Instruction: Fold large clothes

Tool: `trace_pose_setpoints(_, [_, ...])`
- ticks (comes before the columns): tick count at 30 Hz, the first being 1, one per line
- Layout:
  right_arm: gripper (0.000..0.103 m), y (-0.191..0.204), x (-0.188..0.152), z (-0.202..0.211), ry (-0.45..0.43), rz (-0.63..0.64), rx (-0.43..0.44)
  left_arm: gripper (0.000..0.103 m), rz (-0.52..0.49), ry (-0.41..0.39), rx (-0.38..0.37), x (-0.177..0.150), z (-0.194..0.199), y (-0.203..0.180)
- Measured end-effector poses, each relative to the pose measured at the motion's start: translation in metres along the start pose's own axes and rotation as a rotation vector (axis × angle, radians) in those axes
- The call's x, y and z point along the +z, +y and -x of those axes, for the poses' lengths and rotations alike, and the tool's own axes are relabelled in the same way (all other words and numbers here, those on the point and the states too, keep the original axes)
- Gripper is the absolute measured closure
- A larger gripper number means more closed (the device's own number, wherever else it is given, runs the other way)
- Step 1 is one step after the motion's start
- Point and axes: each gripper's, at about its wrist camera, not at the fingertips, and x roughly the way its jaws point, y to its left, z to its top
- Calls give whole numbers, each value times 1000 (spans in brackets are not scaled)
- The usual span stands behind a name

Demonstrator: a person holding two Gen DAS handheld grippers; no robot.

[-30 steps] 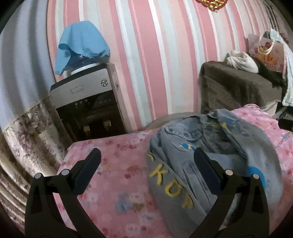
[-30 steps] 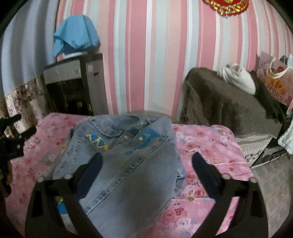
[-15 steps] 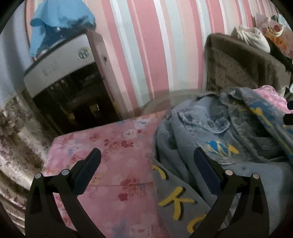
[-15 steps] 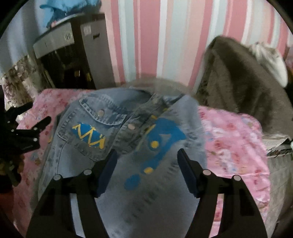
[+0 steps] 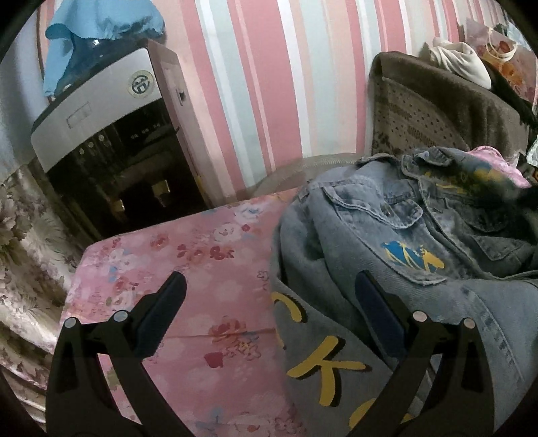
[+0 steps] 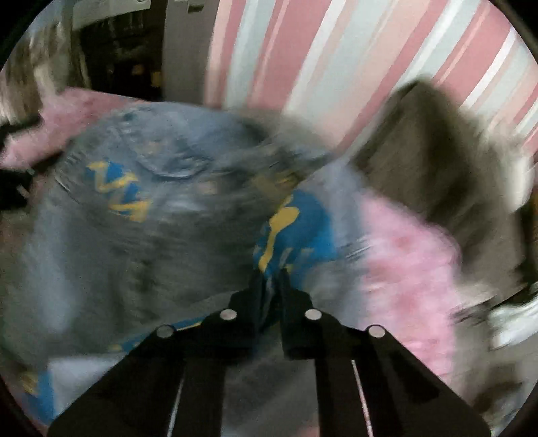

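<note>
On the pink floral surface [image 5: 188,269] we count one garment: a denim jacket [image 5: 386,242], lying crumpled over the right part of the cloth as the left wrist view shows it. Its collar end points toward the striped wall [image 5: 269,84]. One chest pocket flap [image 5: 376,205] with a metal stud is plain to see, one blue and yellow emblem [image 5: 410,257] sits below it, and large yellow letters [image 5: 322,366] run along the fold nearest us; we can read a K, and the others are cut off.

Our left gripper [image 5: 269,295] stands wide, its two fingers well apart. One dark pad hangs over bare pink cloth and the other over the jacket's edge, with nothing pressed between them.

Our right gripper [image 6: 270,282] has just been closing, and its two fingers now stand almost together, with a fold of the jacket [image 6: 141,208] at the blue and yellow patch [image 6: 296,222] between the tips. That view is badly blurred, so we cannot say more about how much fabric is caught.

Beyond the surface we see one water dispenser [image 5: 111,134] with one blue cloth [image 5: 101,23] draped over its top, and one piece of furniture under a brown cover [image 5: 447,111], with one white bundle [image 5: 460,60] lying on it.
</note>
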Motion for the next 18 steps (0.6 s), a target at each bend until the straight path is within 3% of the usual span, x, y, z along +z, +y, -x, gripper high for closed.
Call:
trace_pose_setpoints(3, [97,-32,-18,-1,4,56,-247,3,2,-4,5,0,8,3])
trace_pose_setpoints(7, [98,-100,-53,-40,131,27,-418,3,-9,-3,9,-2,17,5])
trace_pose_setpoints(8, [97,-111,-60,-50,161,17,-425,3,-16,-5,12,-3,19,4])
trace_pose_setpoints(11, [94,-148,-80,-83,223,-83,-410,3,-46,-6,33,-7,26,2])
trace_pose_setpoints(13, [89,-165,-90,-91,236,-200,-285,3,-63,-4,42,-11,31,0])
trace_pose_setpoints(15, [77,-181,-103,-68,176,-355,-167,3,-77,2,42,-16,36,-2])
trace_pose_setpoints(16, [66,-183,-106,-58,148,-396,-147,3,-79,5,39,-18,38,-2])
trace_pose_setpoints(18, [55,-184,-119,-19,48,-486,-81,3,-78,22,20,-24,42,-5])
